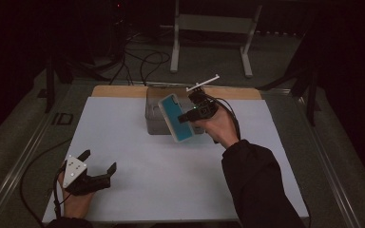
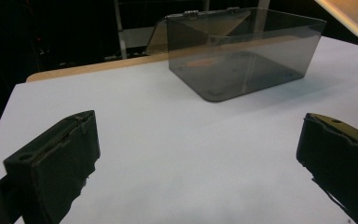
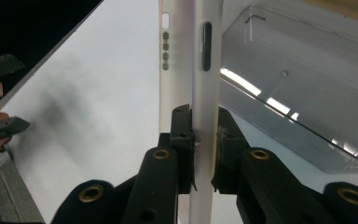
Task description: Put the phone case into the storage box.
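Observation:
A teal phone case with a white rim [image 1: 177, 118] hangs in the air over the front of a clear grey plastic box [image 1: 154, 113]. My right gripper [image 1: 188, 117] is shut on its edge; in the right gripper view the two black jaws pinch the white rim of the case [image 3: 200, 70] edge-on, beside the box [image 3: 298, 93]. My left gripper [image 1: 100, 162] rests low at the table's near left, open and holding nothing. In the left gripper view its fingers [image 2: 56, 158] stand wide apart, facing the box [image 2: 242, 56] with its lid open behind.
A white sheet [image 1: 138, 175] covers the wooden table [image 1: 119, 91]. Cables and a white metal stand [image 1: 214, 28] sit on the dark floor beyond the far edge. Metal rails run along both sides of the table.

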Motion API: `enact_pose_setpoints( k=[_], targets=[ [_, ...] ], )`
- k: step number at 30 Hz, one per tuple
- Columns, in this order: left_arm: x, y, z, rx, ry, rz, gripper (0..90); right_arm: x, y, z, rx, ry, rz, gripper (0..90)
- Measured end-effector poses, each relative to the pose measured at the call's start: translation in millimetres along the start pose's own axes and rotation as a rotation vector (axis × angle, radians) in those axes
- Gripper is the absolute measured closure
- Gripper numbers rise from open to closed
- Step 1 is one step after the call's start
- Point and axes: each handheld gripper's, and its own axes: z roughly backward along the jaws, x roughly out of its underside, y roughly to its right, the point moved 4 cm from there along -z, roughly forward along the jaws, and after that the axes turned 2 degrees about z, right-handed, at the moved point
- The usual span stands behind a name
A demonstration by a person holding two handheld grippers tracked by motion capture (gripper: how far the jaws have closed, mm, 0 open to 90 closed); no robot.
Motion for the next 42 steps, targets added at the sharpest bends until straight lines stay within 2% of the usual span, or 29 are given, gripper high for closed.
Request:
enact_pose_setpoints(
  k=[11, 25, 42],
  targets=[
    [0.0, -0.1, 0.2, -0.002, 0.002, -0.005, 0.2, -12.0, 5.9, 1.8, 0.006, 0.011, -0.029, 81.6],
    [0.5, 1.2, -0.6, -0.001, -0.001, -0.013, 0.2, -27.6, 16.9, 4.8, 0.037, 0.027, -0.064, 81.6],
    [0.6, 1.8, -1.1, 0.000, -0.003, -0.015, 0.2, -37.7, 35.7, 2.6, 0.055, 0.047, -0.143, 81.6]
  ],
)
